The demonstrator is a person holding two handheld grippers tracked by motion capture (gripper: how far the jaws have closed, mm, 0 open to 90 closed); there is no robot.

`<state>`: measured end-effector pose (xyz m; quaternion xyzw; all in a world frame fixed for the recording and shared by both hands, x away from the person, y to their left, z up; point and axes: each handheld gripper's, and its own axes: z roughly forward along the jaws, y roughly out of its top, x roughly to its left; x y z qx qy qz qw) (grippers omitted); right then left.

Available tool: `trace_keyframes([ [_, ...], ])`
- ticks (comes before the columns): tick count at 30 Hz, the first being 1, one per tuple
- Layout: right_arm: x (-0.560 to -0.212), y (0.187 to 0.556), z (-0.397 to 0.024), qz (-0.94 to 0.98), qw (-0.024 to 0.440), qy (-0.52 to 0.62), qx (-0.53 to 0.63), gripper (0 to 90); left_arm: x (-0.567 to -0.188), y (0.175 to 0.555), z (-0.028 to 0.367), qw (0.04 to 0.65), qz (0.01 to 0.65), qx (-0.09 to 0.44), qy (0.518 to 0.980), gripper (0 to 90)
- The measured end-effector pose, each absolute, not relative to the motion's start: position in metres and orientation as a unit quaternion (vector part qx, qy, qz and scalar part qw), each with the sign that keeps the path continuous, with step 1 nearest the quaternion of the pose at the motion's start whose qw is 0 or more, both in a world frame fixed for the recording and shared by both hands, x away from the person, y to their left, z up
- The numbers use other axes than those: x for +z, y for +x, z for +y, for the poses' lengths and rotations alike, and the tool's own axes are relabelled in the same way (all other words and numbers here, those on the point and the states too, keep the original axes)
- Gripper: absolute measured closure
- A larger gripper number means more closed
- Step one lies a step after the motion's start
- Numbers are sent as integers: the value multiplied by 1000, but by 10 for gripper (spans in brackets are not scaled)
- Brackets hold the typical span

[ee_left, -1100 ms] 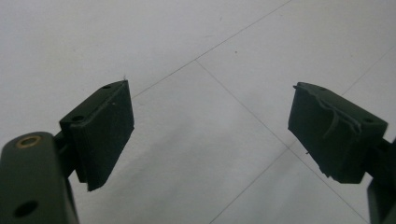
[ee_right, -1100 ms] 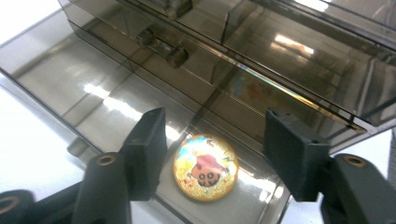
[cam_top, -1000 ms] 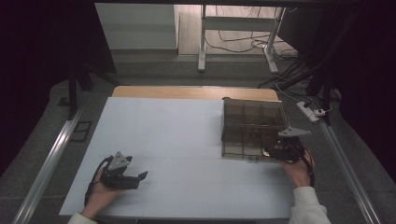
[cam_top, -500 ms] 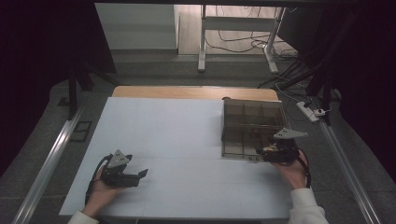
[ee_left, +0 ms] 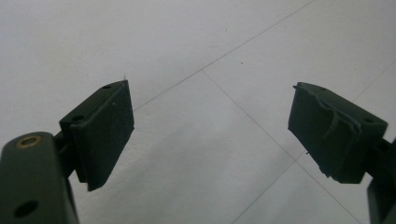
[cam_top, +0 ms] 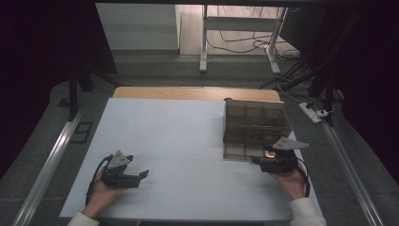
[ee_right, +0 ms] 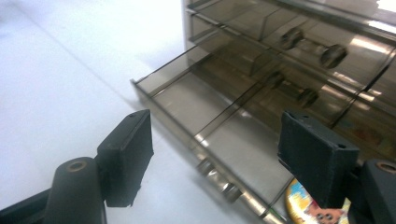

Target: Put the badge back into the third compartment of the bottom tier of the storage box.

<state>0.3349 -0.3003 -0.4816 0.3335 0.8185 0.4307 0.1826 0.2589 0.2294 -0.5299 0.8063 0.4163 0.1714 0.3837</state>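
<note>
Lower right of the high view, our right gripper sits spread and empty at the open drawer — its knob just ahead between the jaws. The organizer lies beyond; left gripper, spread, stays well apart at lower left.

The right gripper now sits lower in the frame than a second ago, off the smoky drawer box's front edge. The left gripper has barely shifted, drifting slightly lower left.
</note>
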Motion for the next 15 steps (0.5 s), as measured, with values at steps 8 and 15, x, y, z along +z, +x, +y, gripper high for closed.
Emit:
trace_keyframes([
  [8,-495,309,-310,818,180,333,432,250,-530,260,229,385,415,169,807,146],
  [15,-503,298,-314,823,181,324,429,249,-530,261,228,384,414,170,808,146],
])
